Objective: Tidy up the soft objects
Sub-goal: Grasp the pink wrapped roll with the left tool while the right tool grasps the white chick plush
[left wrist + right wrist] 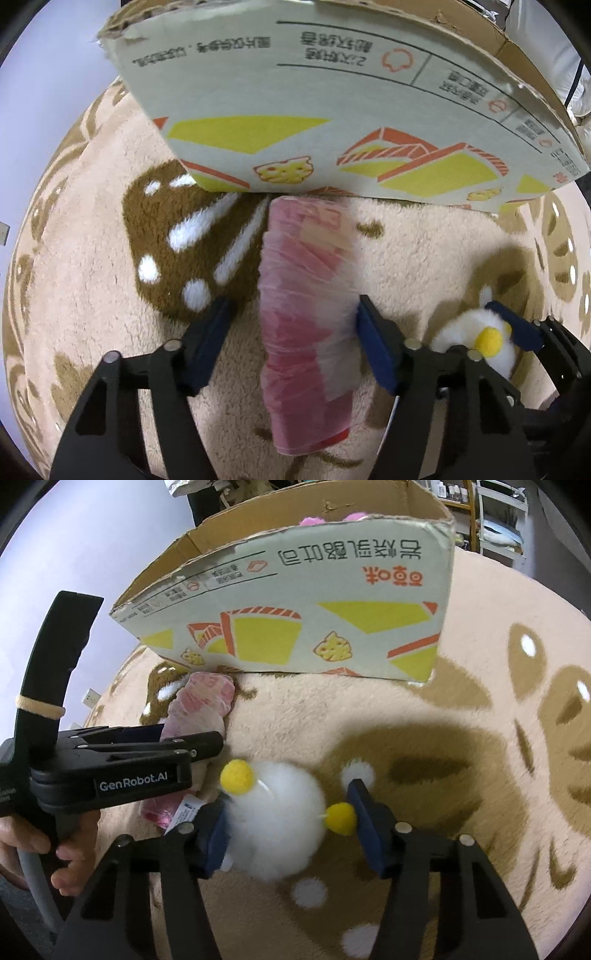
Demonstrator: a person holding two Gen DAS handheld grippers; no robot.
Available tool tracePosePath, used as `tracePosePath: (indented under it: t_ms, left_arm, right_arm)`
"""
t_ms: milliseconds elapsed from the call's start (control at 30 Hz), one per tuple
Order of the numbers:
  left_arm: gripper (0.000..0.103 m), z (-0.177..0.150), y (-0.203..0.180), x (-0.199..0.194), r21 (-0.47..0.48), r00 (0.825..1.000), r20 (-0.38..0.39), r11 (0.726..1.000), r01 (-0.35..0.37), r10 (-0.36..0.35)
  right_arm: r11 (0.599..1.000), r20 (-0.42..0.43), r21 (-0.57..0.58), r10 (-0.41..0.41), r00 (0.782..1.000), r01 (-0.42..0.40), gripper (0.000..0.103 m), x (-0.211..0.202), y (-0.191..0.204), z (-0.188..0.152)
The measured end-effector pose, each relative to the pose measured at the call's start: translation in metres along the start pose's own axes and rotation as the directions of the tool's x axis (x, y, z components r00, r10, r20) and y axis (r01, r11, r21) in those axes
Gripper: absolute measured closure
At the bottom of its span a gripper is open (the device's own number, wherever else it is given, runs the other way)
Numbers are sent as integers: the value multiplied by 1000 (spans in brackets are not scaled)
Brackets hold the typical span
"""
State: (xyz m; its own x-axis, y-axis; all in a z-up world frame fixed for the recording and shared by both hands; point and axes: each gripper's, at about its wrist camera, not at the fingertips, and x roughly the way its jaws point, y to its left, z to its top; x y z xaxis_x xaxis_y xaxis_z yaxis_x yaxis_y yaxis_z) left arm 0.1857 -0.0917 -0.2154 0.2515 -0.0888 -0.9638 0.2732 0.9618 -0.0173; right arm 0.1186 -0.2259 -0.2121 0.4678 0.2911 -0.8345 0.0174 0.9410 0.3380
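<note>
Left wrist view: left gripper point(295, 332) straddles a pink plastic-wrapped bundle point(306, 314) lying on the plush rug point(92, 240) just below the printed cardboard box point(332, 110); right finger touches the wrap, left finger stands apart, so not gripped. Right gripper point(288, 819) brackets the white fluffy toy point(277, 812); its fingers appear to press the fur, though blur leaves firm contact uncertain.

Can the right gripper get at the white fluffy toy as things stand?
Probably yes: the right gripper already straddles the white fluffy toy on the rug, nothing between.
</note>
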Motion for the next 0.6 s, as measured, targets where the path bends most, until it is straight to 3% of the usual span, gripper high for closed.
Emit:
tracePosePath:
  t_ms: [133,300,333,367,400,600]
  left_arm:
    - [58,-7,-3,-6,-12,1000,1,1000,4,-4]
    - [62,-16,-6,-17,-11,1000,18,1000,-23,24]
    - [63,-18,-8,-20,-7,1000,22,1000,-22,22]
    - [64,-19,-14,-28,-5,1000,26,1000,-18,18]
    - [69,-21,-15,-33,-9,999,37,1000,-12,13]
    - [83,-31,-14,-52,-36,998,52,999,18,-16]
  right_arm:
    - [1000,-8,2,6,1000,-6,41,2,2,-1]
    - [1000,-3,-12,-4,1000,4,41,6,6,-3]
    - [1000,0,-17,-5,1000,5,43,6,7,-3]
    - [1000,-1,-27,5,1000,-5,60,8,10,-3]
    - [999,-4,-30,29,1000,-29,69,9,11,-3]
    - [997,46,9,75,996,-76,79,3,19,-6]
